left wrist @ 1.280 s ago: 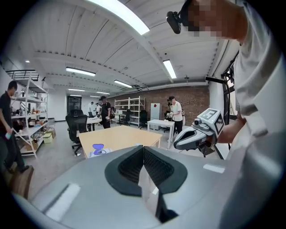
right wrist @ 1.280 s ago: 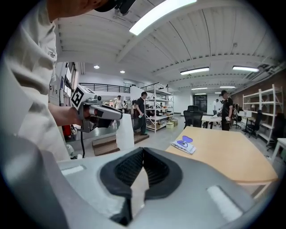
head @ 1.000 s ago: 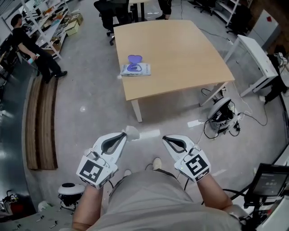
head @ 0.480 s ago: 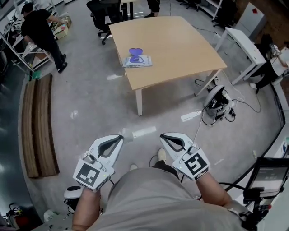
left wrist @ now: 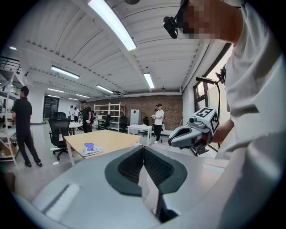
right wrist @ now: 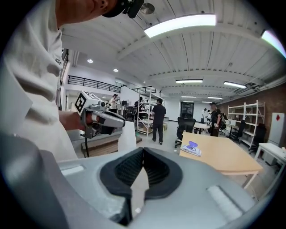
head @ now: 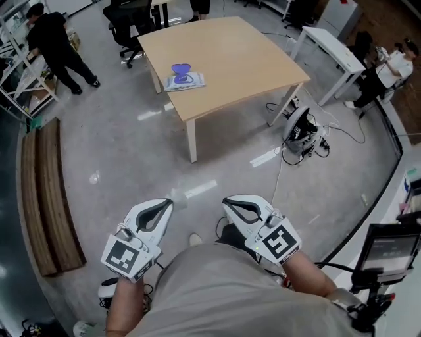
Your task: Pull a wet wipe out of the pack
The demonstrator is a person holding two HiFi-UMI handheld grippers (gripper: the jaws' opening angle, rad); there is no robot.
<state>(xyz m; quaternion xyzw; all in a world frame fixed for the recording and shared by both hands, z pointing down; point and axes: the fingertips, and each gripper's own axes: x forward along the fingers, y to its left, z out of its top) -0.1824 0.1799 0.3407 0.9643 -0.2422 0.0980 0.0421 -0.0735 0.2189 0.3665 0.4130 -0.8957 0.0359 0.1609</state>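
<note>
Wet wipe pack (head: 184,79) lies on the worktop (head: 230,52), well apart from left claw (head: 168,203) and right claw (head: 227,201), both closed on nothing

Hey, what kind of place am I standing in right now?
Most likely an open workshop or lab space: a polished concrete floor, metal shelving racks by a brick wall, a rolling office chair, and loose cables by the wooden table.

Head view steeply down, 2 gripper views level, sharing distant table (head: 243,59)
</note>
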